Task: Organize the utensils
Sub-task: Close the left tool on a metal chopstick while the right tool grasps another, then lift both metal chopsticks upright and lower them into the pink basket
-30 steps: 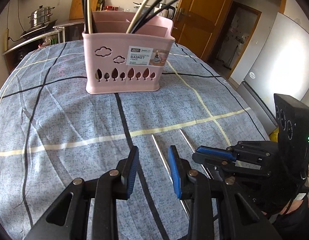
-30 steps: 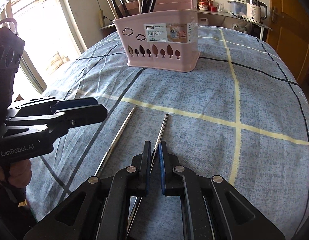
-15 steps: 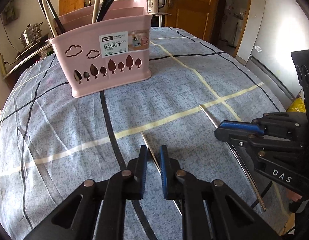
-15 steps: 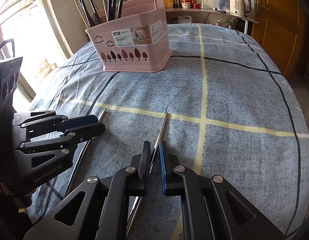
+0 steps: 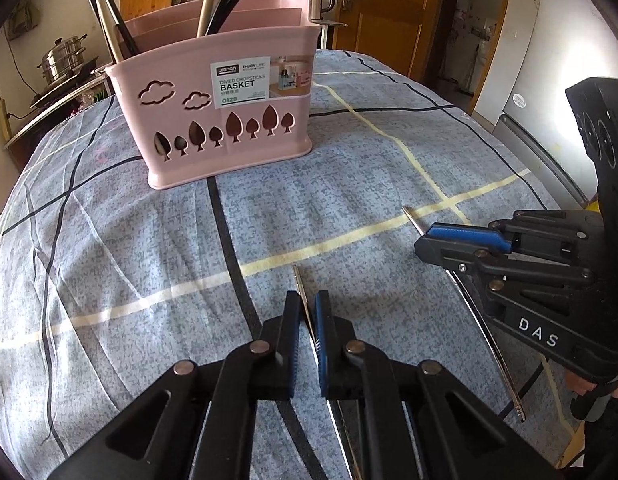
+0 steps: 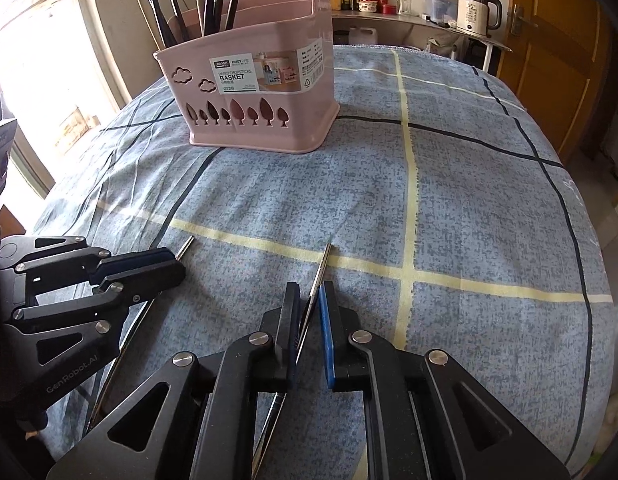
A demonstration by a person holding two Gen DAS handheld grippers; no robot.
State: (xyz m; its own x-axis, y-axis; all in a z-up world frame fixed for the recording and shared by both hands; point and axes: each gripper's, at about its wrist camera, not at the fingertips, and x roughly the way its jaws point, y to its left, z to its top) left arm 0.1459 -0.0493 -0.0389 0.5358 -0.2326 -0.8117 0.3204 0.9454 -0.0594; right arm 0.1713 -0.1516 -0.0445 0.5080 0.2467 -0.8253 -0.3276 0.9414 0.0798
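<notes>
A pink chopstick basket stands on the blue checked cloth, with several black and cream chopsticks upright in it; it also shows in the right wrist view. My left gripper is shut on a metal chopstick whose tip points toward the basket. My right gripper is shut on a second metal chopstick. In the left wrist view the right gripper shows at the right with its chopstick. In the right wrist view the left gripper shows at the left.
The table edge curves away at the right. Behind the table stand a counter with a white kettle, a steel pot, a wooden door and a fridge.
The left gripper has closed from open onto its chopstick. Both grippers have lifted and the basket now looks closer. The right gripper has stayed shut on its chopstick.
</notes>
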